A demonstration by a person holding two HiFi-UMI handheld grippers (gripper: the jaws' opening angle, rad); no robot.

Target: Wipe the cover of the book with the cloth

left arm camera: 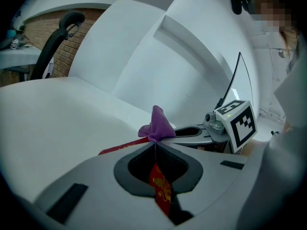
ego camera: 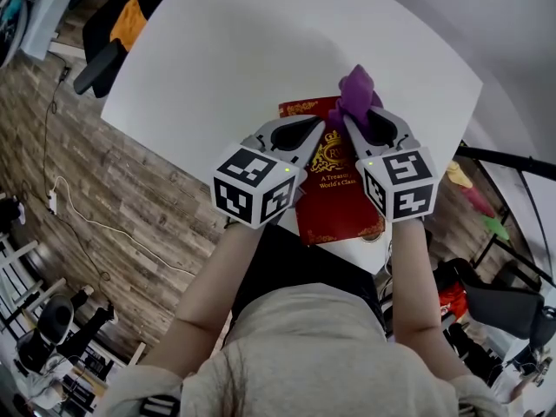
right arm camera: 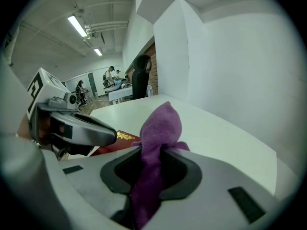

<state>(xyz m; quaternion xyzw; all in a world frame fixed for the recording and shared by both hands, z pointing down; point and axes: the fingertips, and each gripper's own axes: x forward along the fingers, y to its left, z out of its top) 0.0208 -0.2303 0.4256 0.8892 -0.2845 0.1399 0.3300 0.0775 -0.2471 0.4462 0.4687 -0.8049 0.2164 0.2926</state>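
A red book (ego camera: 334, 194) with gold lettering lies at the near edge of the white table (ego camera: 261, 50). My right gripper (ego camera: 346, 120) is shut on a purple cloth (ego camera: 358, 89), which bunches up past its tips over the book's far end. In the right gripper view the cloth (right arm camera: 160, 128) runs between the jaws, with the book's corner (right arm camera: 123, 138) to the left. My left gripper (ego camera: 323, 131) rests close beside the right one over the book, jaws shut with nothing between them. The left gripper view shows the book (left arm camera: 160, 190) through the gap under its jaws, and the cloth (left arm camera: 157, 123) just ahead.
A dark office chair (ego camera: 100, 63) stands beyond the table's left edge, over a wood-pattern floor (ego camera: 130, 189) with a white cable. Coloured items and a black frame (ego camera: 486, 207) sit to the right of the table. People stand far off in the room (right arm camera: 111, 75).
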